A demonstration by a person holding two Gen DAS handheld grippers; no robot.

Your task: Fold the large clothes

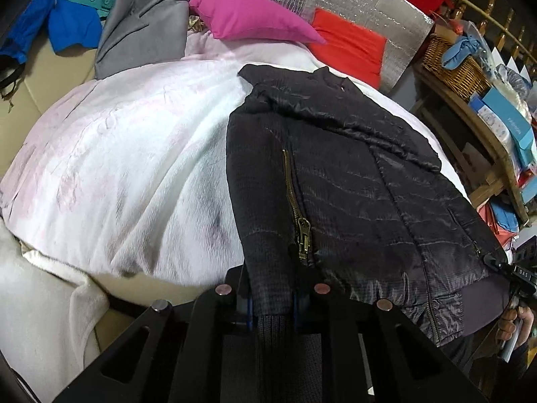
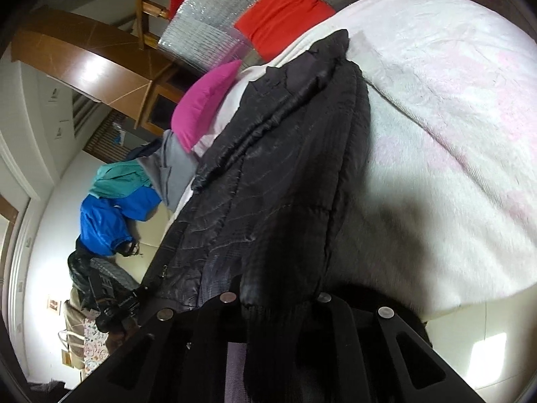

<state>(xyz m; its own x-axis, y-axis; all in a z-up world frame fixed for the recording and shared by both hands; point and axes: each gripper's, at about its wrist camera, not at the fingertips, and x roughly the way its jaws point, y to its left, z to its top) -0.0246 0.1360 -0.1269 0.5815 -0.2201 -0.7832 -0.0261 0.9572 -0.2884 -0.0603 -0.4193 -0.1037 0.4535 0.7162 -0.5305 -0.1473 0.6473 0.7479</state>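
While both grippers pinch its bottom edge, we fold the black jacket (image 1: 352, 181) lying on the white blanket (image 1: 117, 154).
Our left gripper (image 1: 272, 305) is closed on the hem by the zipper (image 1: 297, 215), and our right gripper (image 2: 278, 305) is closed on the other corner. We should lift both together, evenly. On the shelf, the wicker basket (image 1: 453, 67) holds a blue cloth.
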